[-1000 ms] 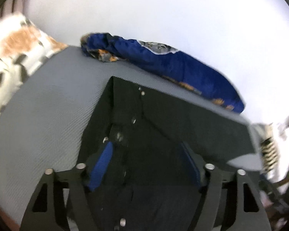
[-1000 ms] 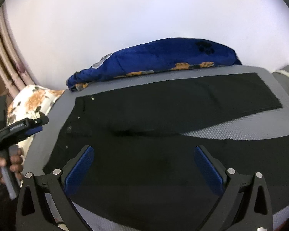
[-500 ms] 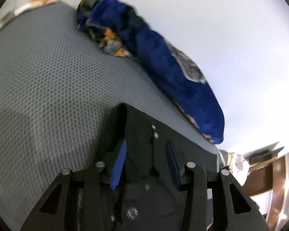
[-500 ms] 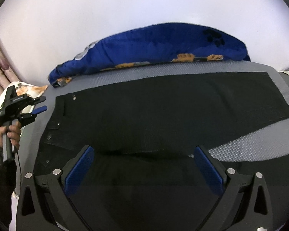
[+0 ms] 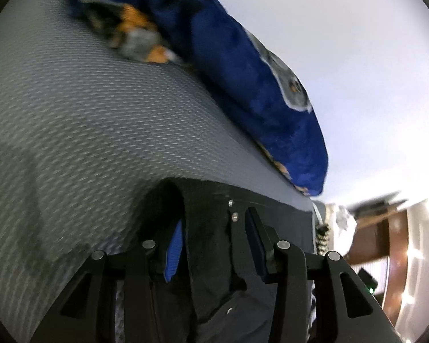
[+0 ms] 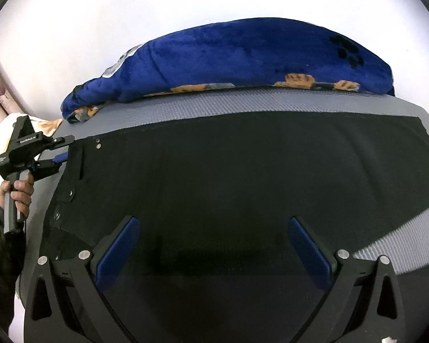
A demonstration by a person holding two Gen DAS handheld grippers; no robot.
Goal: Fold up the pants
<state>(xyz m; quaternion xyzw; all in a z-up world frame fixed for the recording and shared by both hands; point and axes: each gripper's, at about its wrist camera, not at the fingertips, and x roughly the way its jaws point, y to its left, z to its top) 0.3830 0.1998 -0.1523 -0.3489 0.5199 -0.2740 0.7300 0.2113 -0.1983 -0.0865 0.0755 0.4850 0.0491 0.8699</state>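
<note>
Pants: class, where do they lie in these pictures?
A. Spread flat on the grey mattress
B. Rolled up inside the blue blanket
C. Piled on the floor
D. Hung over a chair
A: in the right wrist view the black pants lie spread flat on the grey mattress, in front of the blue blanket.

— Colours on the bed? Black pants (image 6: 243, 177) with silver snaps, over a grey honeycomb-textured mattress cover (image 5: 80, 108).

— And behind? Royal-blue blanket (image 6: 243, 57) with orange paws, black pawprints. Blue gripper pads (image 6: 117, 251).
</note>
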